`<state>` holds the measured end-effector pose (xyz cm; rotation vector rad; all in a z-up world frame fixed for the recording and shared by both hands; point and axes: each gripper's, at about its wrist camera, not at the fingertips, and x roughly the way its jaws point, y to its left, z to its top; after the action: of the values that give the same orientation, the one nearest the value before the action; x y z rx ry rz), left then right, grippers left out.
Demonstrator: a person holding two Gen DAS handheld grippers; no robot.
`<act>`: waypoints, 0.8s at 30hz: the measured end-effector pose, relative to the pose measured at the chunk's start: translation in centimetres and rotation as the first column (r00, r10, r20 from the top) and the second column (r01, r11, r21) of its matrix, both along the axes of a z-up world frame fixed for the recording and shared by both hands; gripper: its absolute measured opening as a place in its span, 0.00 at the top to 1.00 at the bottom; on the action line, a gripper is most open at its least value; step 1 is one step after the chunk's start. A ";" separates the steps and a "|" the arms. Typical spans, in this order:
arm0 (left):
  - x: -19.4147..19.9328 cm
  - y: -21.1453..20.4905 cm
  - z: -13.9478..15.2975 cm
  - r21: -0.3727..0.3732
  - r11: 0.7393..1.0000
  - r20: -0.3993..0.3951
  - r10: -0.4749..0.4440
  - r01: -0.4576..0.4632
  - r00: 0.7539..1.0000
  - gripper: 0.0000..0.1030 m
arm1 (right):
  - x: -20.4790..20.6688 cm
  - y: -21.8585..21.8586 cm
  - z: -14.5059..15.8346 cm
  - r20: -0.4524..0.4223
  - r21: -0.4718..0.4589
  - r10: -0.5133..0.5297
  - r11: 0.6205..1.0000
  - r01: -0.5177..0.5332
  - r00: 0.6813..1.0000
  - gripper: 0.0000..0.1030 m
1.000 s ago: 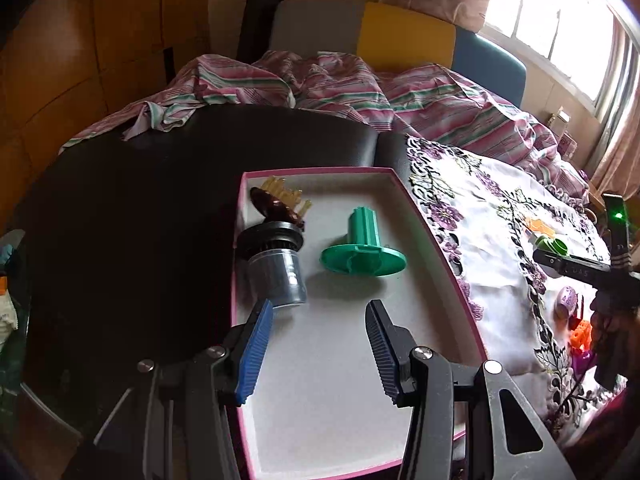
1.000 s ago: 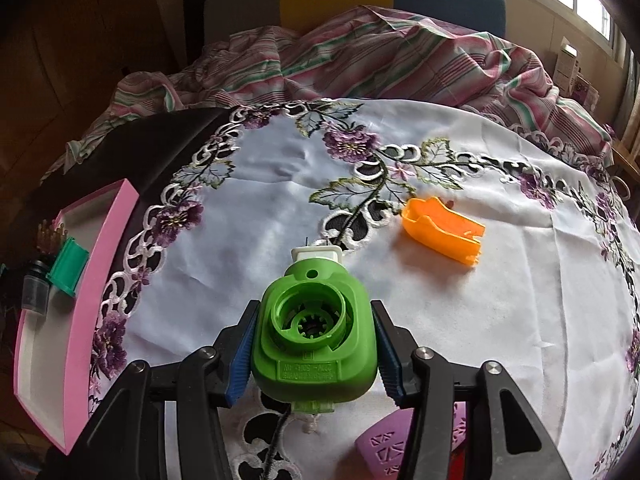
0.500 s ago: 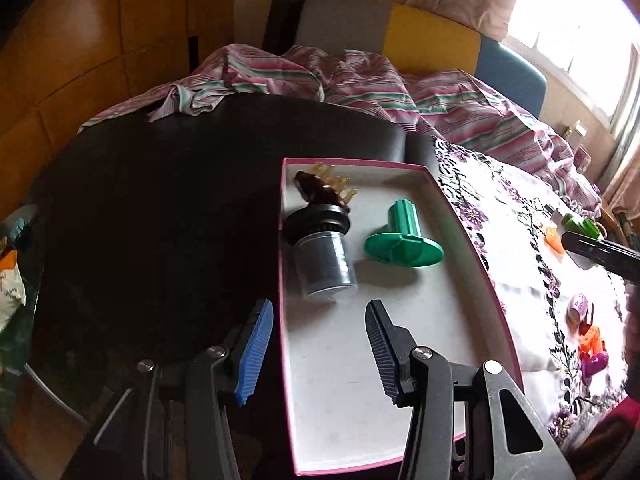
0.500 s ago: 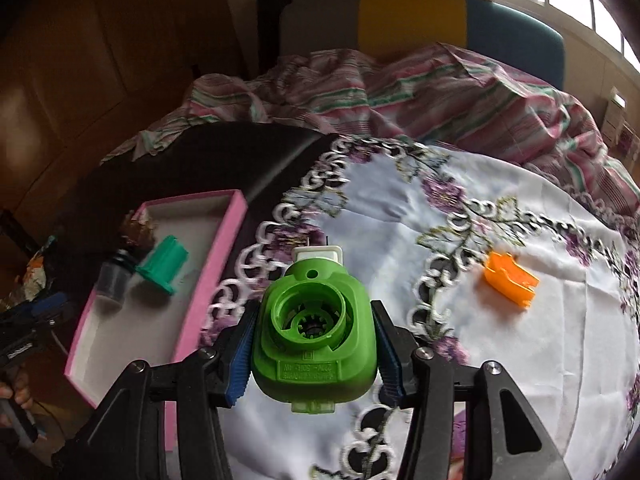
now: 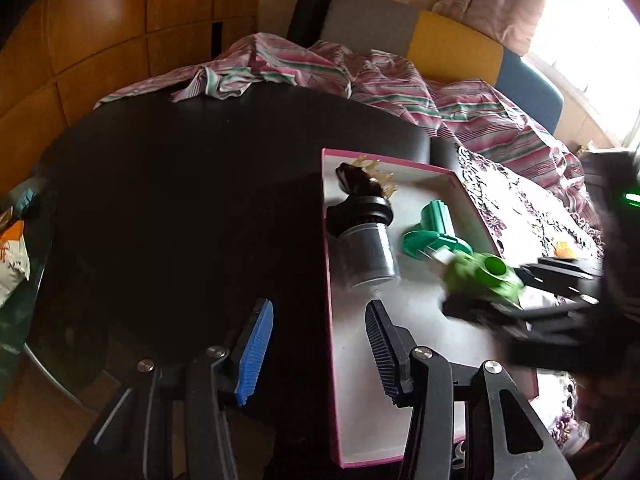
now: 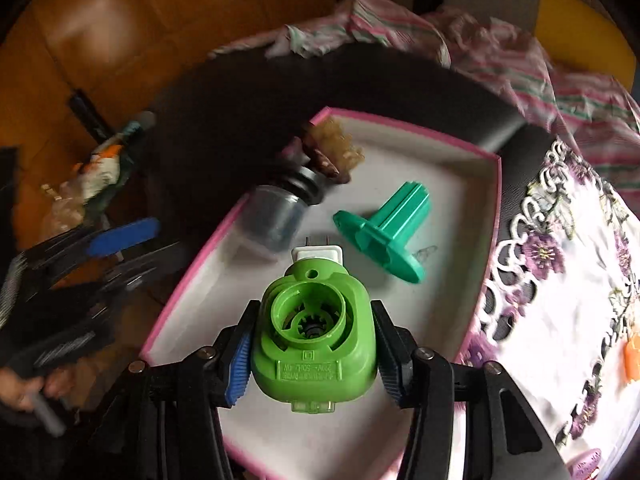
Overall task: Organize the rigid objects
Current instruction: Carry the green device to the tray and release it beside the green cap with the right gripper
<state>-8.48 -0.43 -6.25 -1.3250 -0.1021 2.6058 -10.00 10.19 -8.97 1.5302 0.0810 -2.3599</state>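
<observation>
Your right gripper (image 6: 314, 354) has its fingers clamped on the green plug (image 6: 314, 344), held over the pink tray (image 6: 440, 136); your left gripper (image 5: 320, 344) holds nothing, fingers spread apart.

Each gripper (image 5: 318, 344) (image 6: 312, 354) is black-framed with silver screws, one blue ribbed pad and one black.

The right hand-held gripper (image 6: 314, 354) has both fingers pressed against the sides of a green plug-in device (image 6: 314, 344), held level. The left hand-held gripper (image 5: 318, 346) has its fingers spread apart with nothing between them.
</observation>
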 end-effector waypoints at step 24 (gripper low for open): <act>0.6 -0.1 0.1 -0.023 1.000 -0.018 -0.002 0.002 1.000 0.52 | 0.6 0.1 -0.8 -0.062 -0.080 -0.129 0.989 0.124 0.990 0.47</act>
<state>-7.87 -0.55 -6.12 -1.3081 -0.0684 2.6241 -9.41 10.27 -9.77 1.4612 -0.0927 -2.4823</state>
